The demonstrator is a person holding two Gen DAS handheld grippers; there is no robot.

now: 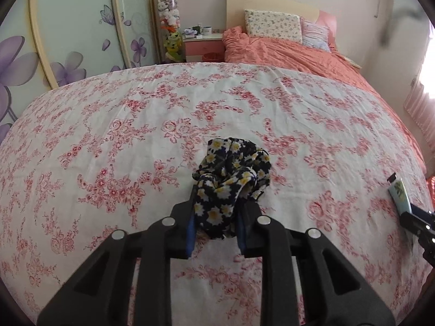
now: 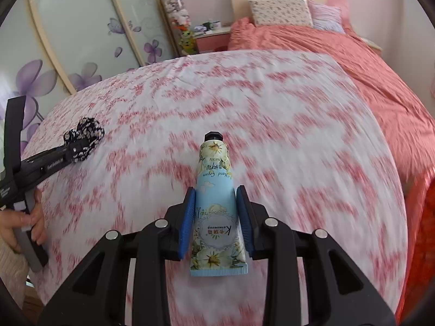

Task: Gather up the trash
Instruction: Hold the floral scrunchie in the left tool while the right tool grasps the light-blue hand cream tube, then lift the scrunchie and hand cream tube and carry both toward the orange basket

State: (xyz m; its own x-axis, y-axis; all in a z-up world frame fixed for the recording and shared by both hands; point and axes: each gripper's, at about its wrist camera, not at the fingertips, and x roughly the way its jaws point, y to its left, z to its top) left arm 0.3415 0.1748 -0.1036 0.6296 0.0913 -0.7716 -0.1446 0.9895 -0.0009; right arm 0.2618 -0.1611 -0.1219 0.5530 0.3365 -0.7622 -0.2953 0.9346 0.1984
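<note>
Currently both items are gripped above the floral sheet: left hand-held gripper pinches the scrunchie, right hand-held gripper pinches the hand-cream tube; disposal remains.

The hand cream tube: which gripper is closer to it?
Right. The right gripper holds the hand cream tube between its fingers; the left gripper, off to its side, grips a flowered scrunchie.

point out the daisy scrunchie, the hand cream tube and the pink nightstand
daisy scrunchie (image 1: pixel 231 184), left wrist view, on its bunched dark fabric.
hand cream tube (image 2: pixel 216 198), right wrist view, on the pale blue middle of its body.
pink nightstand (image 1: pixel 204 44), left wrist view, on its drawer front.
</note>
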